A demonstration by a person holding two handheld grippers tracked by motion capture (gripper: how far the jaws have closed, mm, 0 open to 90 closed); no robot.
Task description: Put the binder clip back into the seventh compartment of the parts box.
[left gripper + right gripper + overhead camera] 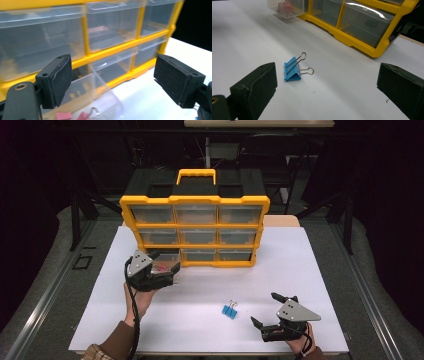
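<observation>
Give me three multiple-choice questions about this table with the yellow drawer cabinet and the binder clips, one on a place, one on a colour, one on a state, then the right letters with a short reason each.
1. Where does the blue binder clip lie?
A. On the bare white table, between the two tongs
B. Inside the pulled-out drawer
C. On top of the cabinet

2. What colour are the clips in the pulled-out drawer?
A. Green
B. Pink
C. Black

3. How do the left tongs stand?
A. Shut on a pink clip
B. Shut on the cabinet's handle
C. Open, nothing between the pads

Answers:
1 A: the high view shows it on the table in front of the yellow cabinet, left of the right tongs.
2 B: the left gripper view shows pink clips in the clear drawer.
3 C: that view shows both pads wide apart with nothing between them.
</observation>
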